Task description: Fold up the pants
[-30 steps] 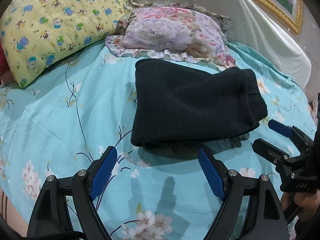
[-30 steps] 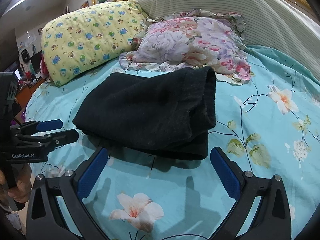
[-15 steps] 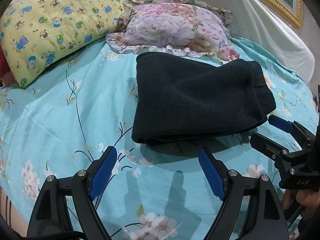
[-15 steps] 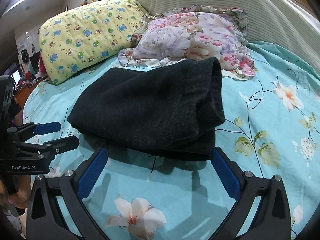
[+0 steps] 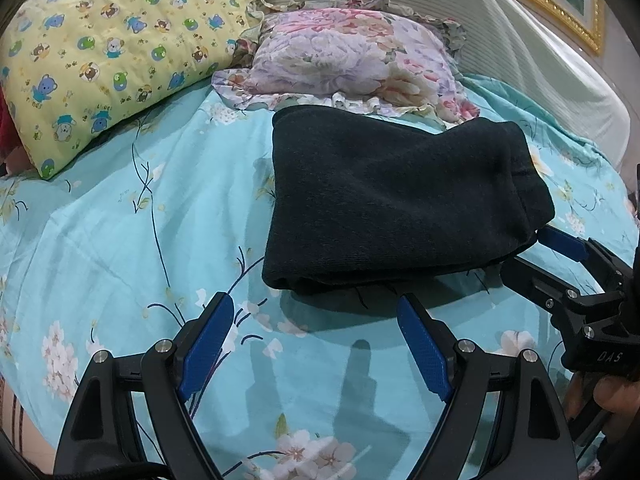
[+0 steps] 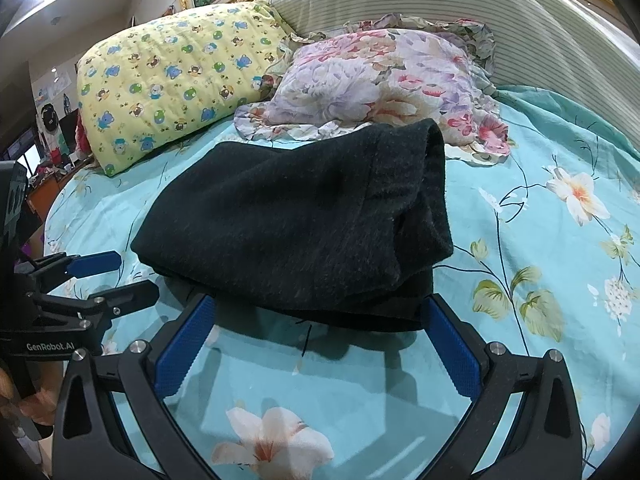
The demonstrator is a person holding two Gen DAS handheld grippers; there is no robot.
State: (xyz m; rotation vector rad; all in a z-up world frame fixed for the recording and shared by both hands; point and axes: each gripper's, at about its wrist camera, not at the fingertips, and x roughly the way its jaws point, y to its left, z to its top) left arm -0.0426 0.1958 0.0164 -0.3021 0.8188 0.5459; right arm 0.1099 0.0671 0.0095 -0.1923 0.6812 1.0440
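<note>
Black pants (image 5: 396,204) lie folded in a thick flat stack on the turquoise flowered bedsheet (image 5: 120,240); they also show in the right wrist view (image 6: 296,220). My left gripper (image 5: 316,316) is open and empty, just short of the stack's near left edge. My right gripper (image 6: 320,312) is open and empty, its blue fingertips at the stack's near edge. The right gripper shows at the right of the left wrist view (image 5: 536,252), at the stack's right corner. The left gripper shows at the left of the right wrist view (image 6: 120,272).
A yellow bear-print pillow (image 5: 104,56) and a flowered pillow (image 5: 352,56) lie behind the pants. A striped cushioned headboard (image 6: 440,4) rises at the back. A gold picture frame (image 5: 560,4) hangs above. A cluttered room shows at far left (image 6: 48,128).
Both grippers have moved forward toward the folded pants, which now look larger and nearer. The right gripper's tips have reached the stack's near edge. Both stay open.
</note>
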